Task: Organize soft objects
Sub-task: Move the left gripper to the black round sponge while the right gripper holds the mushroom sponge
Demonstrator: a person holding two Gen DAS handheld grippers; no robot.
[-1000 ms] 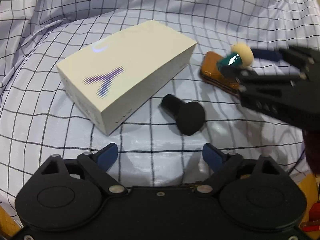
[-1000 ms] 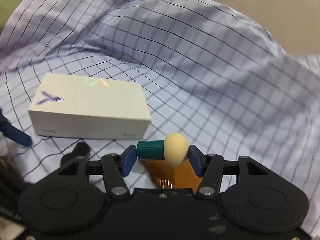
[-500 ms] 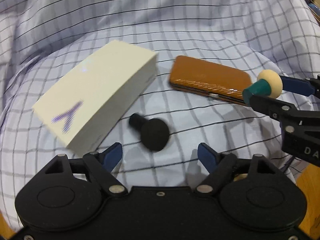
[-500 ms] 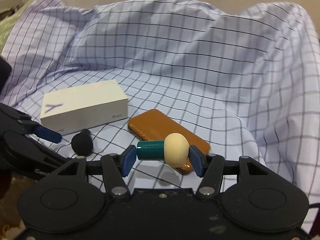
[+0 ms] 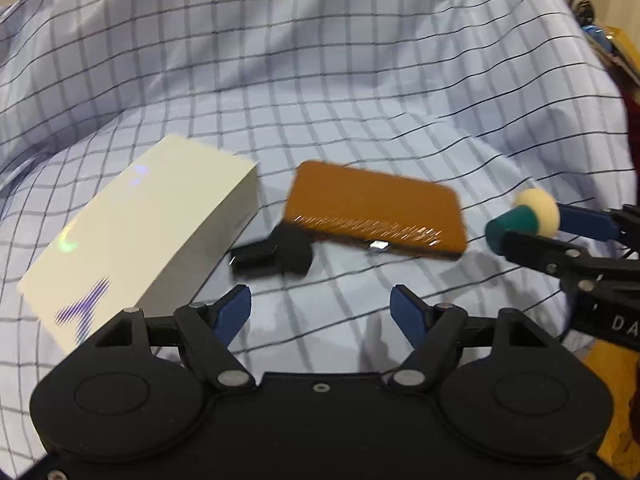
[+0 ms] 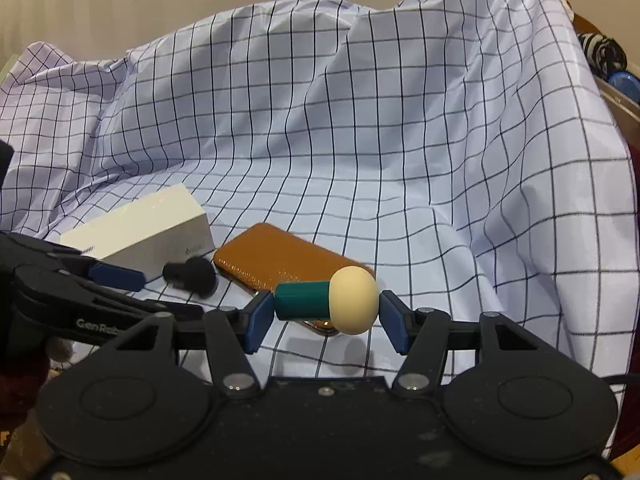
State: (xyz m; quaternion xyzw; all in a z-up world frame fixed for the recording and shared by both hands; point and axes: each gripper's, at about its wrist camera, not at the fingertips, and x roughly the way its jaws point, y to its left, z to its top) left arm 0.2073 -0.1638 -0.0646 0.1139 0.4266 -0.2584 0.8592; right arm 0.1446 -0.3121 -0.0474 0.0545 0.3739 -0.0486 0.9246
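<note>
My right gripper is shut on a soft mushroom-shaped sponge with a green stem and a cream head, held sideways in the air above the checked cloth. In the left wrist view that sponge hangs at the right, past the brown case. A black mushroom-shaped sponge lies on the cloth between the white box and the case. My left gripper hovers just short of it; its jaws are closing with nothing between them.
The cloth rises in folds behind and to the right. In the right wrist view the white box and brown case lie side by side. A wooden edge with a striped thing stands at the far right.
The left gripper's fingers have drawn closer together and its view has rolled. The right gripper has carried the green-and-cream sponge rightward, off the brown case, and rolled.
</note>
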